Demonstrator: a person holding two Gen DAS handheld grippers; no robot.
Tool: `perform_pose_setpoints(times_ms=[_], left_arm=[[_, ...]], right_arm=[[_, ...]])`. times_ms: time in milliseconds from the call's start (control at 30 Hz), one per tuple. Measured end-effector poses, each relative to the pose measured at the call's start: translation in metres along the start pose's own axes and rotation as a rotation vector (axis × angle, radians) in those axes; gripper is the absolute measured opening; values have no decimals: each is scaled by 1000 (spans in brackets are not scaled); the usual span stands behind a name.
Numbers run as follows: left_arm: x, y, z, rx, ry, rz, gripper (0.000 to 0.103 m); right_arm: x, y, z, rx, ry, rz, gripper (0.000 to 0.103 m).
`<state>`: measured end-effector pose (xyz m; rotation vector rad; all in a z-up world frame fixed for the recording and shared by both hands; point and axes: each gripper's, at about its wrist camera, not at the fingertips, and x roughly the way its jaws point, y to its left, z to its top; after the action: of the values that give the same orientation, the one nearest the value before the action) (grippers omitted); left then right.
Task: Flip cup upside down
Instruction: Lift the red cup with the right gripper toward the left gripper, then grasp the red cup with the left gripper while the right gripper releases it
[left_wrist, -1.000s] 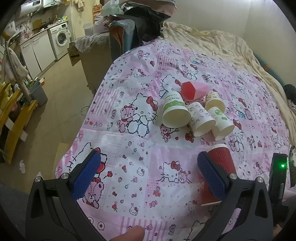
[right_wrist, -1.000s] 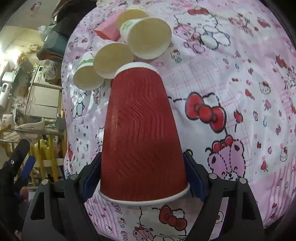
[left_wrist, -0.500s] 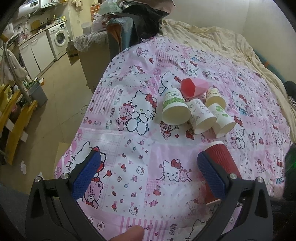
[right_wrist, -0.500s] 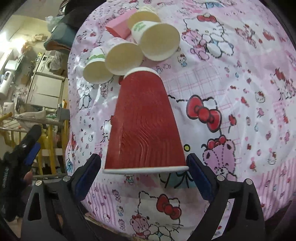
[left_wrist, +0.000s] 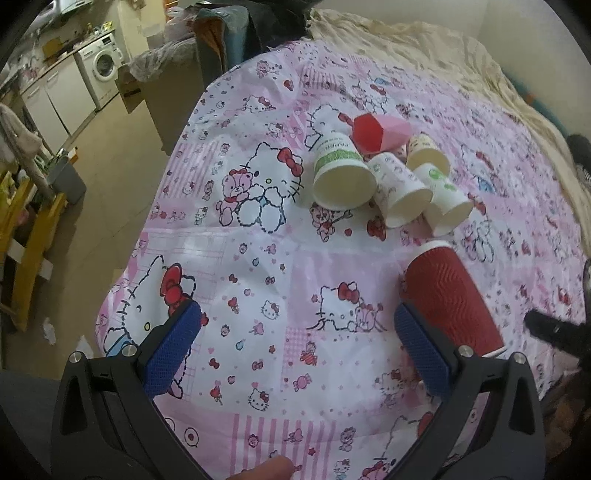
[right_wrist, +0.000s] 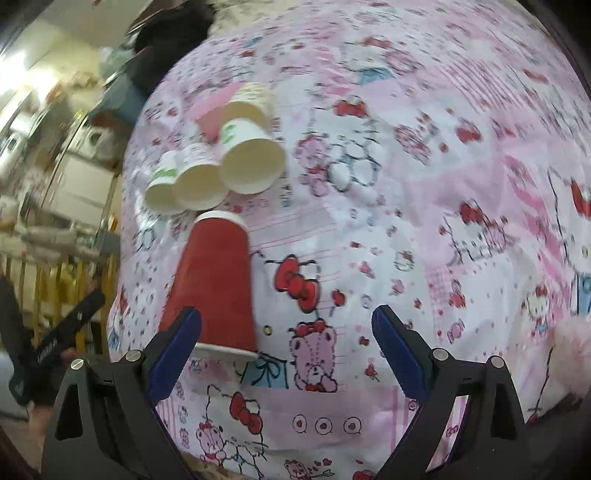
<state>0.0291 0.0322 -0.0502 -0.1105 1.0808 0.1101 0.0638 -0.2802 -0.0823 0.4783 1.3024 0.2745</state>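
A red ribbed paper cup (right_wrist: 214, 280) stands upside down on the pink Hello Kitty cloth, wide rim down; it also shows in the left wrist view (left_wrist: 448, 295). My right gripper (right_wrist: 286, 354) is open and empty, with the cup just ahead of its left finger (right_wrist: 173, 350). My left gripper (left_wrist: 295, 350) is open and empty, low over the cloth, with the red cup beside its right finger (left_wrist: 424, 350).
Three white paper cups (left_wrist: 343, 177) lie on their sides in a cluster beyond the red cup, with a fourth cup and a pink-red box (left_wrist: 380, 133) behind them. The cloth's left edge (left_wrist: 155, 206) drops to the floor. The cluster shows in the right wrist view (right_wrist: 251, 166).
My right gripper opened and let go of the red cup, then pulled back and to the right. The cup stays upside down on the cloth. My left gripper barely moved.
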Motion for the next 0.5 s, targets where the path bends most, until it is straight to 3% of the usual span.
perform_pose_setpoints(times_ms=[133,300,433,500], left_arm=[[5,-8,2,40,61,-36,102],[4,-47,29,164,101,-58,102],[26,-85,63,174,298,-181,101],[46,-102,78,169,409,-190,100]], right_arm=[[-10,10,4,-47,-59,-39,96],[-20,6,7,-47,-105,-86,96],[-29,-4,11,-10,-128,-77,96],[-32,-10,12,16,-133,-68,96]])
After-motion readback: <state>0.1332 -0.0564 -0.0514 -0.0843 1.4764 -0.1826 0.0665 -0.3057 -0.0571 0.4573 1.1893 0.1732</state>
